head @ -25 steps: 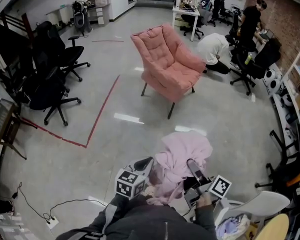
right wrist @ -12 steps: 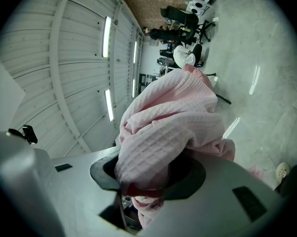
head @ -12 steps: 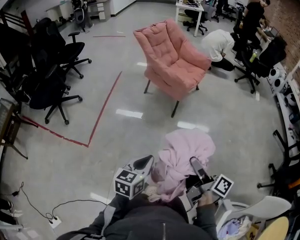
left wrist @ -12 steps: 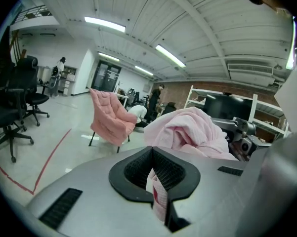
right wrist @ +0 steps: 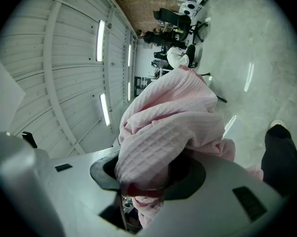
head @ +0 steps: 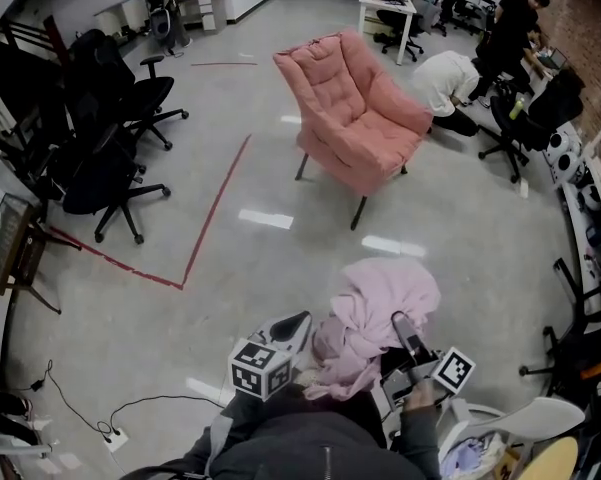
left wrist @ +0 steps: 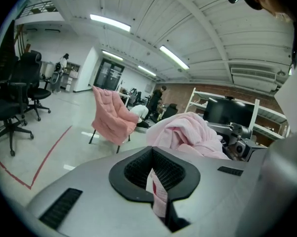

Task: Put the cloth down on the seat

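A bunched pale pink cloth (head: 377,310) hangs between both grippers, low in the head view and close to the person's body. My left gripper (head: 292,330) grips its left side; in the left gripper view the jaws are shut on a thin fold of cloth (left wrist: 157,191), with the bundle (left wrist: 188,132) beyond. My right gripper (head: 406,334) is shut on the right side, and thick folds of cloth (right wrist: 168,122) fill its jaws. The pink armchair (head: 363,116) stands some way ahead on the grey floor, its seat (head: 380,148) bare. It also shows as the armchair (left wrist: 110,117) in the left gripper view.
Black office chairs (head: 110,148) crowd the left side. A red tape line (head: 215,203) runs across the floor between them and the armchair. People work at desks at the back right (head: 450,78). A white chair (head: 525,418) is at the lower right, a power strip with cable (head: 112,434) at the lower left.
The head view has shifted slightly, and the armchair sits a little further right and higher in it. Both grippers keep the same hold on the cloth.
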{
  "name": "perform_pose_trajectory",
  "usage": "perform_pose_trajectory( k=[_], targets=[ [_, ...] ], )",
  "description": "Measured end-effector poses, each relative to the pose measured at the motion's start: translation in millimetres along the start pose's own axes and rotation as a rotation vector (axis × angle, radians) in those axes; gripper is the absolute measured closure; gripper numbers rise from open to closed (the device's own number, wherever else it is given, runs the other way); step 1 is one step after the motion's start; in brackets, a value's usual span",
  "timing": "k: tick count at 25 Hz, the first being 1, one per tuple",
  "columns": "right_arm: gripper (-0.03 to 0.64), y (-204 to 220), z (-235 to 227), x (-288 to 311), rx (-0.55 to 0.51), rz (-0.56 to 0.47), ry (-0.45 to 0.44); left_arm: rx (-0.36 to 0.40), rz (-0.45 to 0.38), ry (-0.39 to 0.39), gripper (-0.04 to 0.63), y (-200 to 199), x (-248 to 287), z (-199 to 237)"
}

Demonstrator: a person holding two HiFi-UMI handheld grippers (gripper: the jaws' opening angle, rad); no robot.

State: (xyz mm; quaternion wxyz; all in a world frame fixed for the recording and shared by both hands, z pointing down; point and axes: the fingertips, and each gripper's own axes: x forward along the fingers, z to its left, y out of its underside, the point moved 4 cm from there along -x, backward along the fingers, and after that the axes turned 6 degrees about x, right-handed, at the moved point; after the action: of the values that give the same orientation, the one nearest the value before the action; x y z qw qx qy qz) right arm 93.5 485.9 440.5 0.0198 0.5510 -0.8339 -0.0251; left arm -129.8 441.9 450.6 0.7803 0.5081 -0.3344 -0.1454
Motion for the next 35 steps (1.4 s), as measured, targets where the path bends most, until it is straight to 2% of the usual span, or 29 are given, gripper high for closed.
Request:
perform_pose_trajectory(
  k=[7,13,22,35],
  targets=[
    [0.445,-18,1,31,-0.015,0.011,-0.004,-0.034,-0.01,-0.03,0.586,-9,13,22],
    [0.445,-45,-3,63,-0.007,0.022,-0.01,-0.021,-0.001,-0.016,0.587,-27,45,33],
    [0.445,-108,-2,128,-0.028,0.069,-0.025,-0.033,0.004,-0.039,0.587,-63,114,64],
    [0.445,-209,-2,230,-0.031,0.109,-0.038,0.002,-0.002,-0.034,0.587,-137,229,114]
  ],
)
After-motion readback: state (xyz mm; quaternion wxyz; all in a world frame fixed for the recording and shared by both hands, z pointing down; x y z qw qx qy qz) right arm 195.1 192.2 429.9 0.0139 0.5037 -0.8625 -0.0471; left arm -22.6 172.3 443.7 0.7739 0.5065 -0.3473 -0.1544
